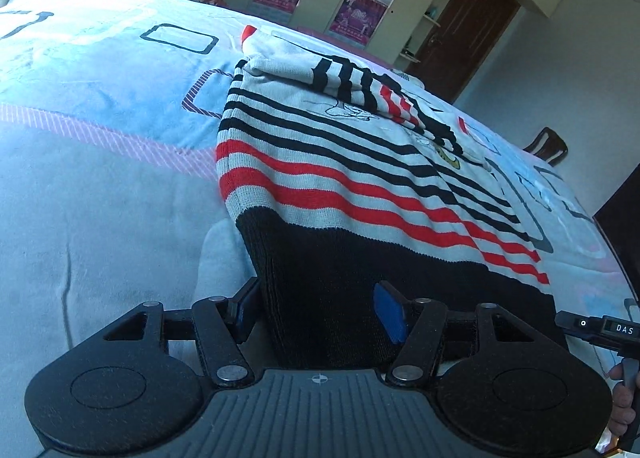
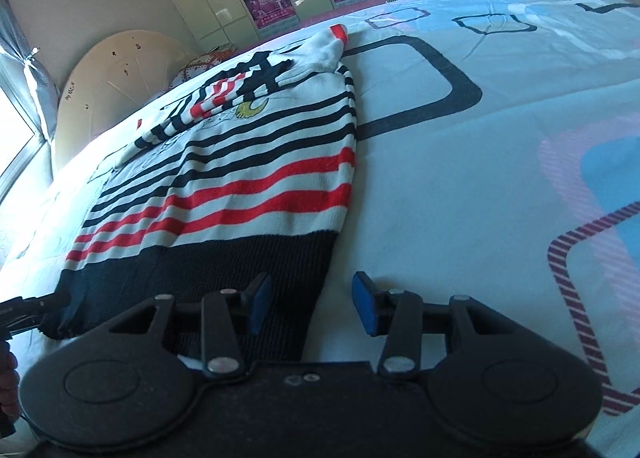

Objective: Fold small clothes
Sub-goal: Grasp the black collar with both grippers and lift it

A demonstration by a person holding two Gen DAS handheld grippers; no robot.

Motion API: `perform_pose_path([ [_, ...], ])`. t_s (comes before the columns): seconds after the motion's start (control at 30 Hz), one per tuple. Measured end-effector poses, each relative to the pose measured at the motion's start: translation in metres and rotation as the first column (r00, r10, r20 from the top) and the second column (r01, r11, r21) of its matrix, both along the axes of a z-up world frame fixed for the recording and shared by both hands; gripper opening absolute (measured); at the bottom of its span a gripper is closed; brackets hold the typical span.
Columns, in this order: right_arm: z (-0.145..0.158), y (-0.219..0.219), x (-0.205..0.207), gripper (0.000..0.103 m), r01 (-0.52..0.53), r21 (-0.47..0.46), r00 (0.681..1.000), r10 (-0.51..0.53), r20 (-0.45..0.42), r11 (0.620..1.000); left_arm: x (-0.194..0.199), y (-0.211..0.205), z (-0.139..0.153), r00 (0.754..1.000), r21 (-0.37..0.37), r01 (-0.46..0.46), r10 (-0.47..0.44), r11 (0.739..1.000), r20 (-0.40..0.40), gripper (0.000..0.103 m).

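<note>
A striped sweater (image 1: 344,178) lies flat on the bed (image 1: 100,198), sleeves folded in; left tongs (image 1: 316,312) and right tongs (image 2: 312,306) gape apart astride its black hem corners, likely needing to close before folding upward.

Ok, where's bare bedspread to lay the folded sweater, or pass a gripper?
Bare bedspread lies right of the sweater, beyond the right gripper. More lies left of it, past the left gripper. Crowded: the hem, where both grippers sit.
</note>
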State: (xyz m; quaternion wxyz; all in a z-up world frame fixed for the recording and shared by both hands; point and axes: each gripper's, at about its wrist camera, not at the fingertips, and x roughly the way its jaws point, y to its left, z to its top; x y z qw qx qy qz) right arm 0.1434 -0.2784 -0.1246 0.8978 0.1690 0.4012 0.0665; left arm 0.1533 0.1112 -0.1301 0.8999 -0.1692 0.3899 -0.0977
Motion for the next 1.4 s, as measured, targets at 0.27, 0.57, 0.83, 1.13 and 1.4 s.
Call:
perform_pose_path([
  [0.27, -0.003, -0.001, -0.004, 0.045, -0.022, 0.033, 1.000, 0.022, -0.009, 0.999, -0.008, 0.000, -0.001, 1.000, 0.017, 0.007, -0.007, 1.000, 0.002, 0.052],
  [0.57, -0.009, -0.003, -0.010, 0.045, -0.036, 0.171, 0.999, 0.037, -0.006, 0.985, -0.014, 0.013, -0.011, 0.999, -0.179, 0.036, -0.039, 0.983, -0.017, 0.045],
  [0.83, -0.020, -0.017, -0.006, 0.030, -0.002, 0.330, 1.000, 0.010, -0.021, 0.944, -0.005, 0.042, -0.045, 0.998, -0.504, -0.033, -0.001, 0.863, -0.067, 0.037],
  [1.13, -0.022, -0.013, 0.008, 0.007, 0.010, 0.320, 0.999, 0.002, -0.038, 0.947, 0.012, 0.033, -0.046, 0.994, -0.431, -0.079, 0.039, 0.899, -0.100, 0.004],
  [1.4, 0.003, -0.024, -0.008, 0.006, -0.044, 0.232, 0.997, 0.029, 0.069, 0.972, -0.008, 0.062, -0.030, 0.995, -0.401, -0.102, 0.100, 0.910, -0.027, 0.004],
])
